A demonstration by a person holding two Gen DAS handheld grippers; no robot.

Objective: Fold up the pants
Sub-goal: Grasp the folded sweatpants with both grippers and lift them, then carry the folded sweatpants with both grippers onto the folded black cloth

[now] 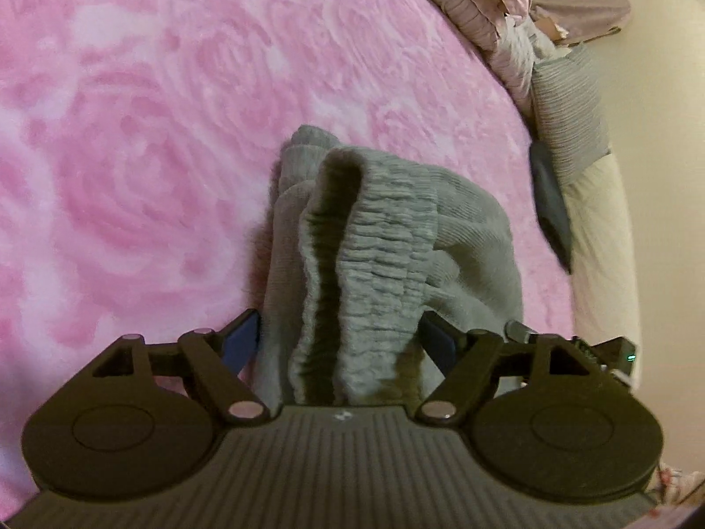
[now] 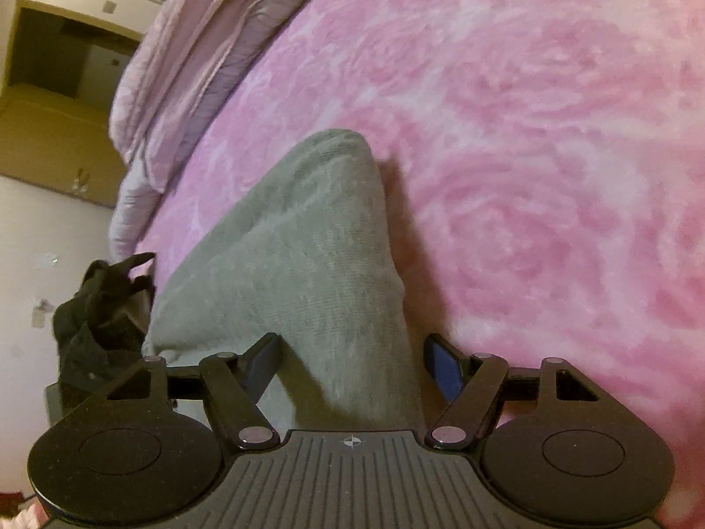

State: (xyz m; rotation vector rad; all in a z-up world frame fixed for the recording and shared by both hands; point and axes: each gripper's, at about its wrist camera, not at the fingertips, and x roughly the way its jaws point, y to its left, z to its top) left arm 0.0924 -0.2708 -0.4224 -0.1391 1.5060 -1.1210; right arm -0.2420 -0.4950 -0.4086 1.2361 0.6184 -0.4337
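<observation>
Grey knit pants [image 1: 387, 238] lie bunched on the pink bed cover. In the left wrist view their ribbed elastic waistband [image 1: 379, 264] runs up between the blue pads [image 1: 240, 344] of my left gripper [image 1: 339, 335]. Its jaws stand wide, with the cloth loose in the gap. In the right wrist view a smooth grey part of the pants [image 2: 308, 242] rises in a peaked fold and passes between the fingers of my right gripper [image 2: 352, 348]. Those jaws are wide too, and a small gap shows beside the blue pad [image 2: 445, 370].
A fluffy pink blanket with a rose pattern [image 1: 132, 132] covers the bed. Lilac bedding [image 1: 484, 9] and a grey striped pillow [image 1: 568, 119] lie along its far edge. A black garment [image 2: 101, 308] hangs at the bed's edge, and the pale floor [image 2: 44, 229] lies beyond it.
</observation>
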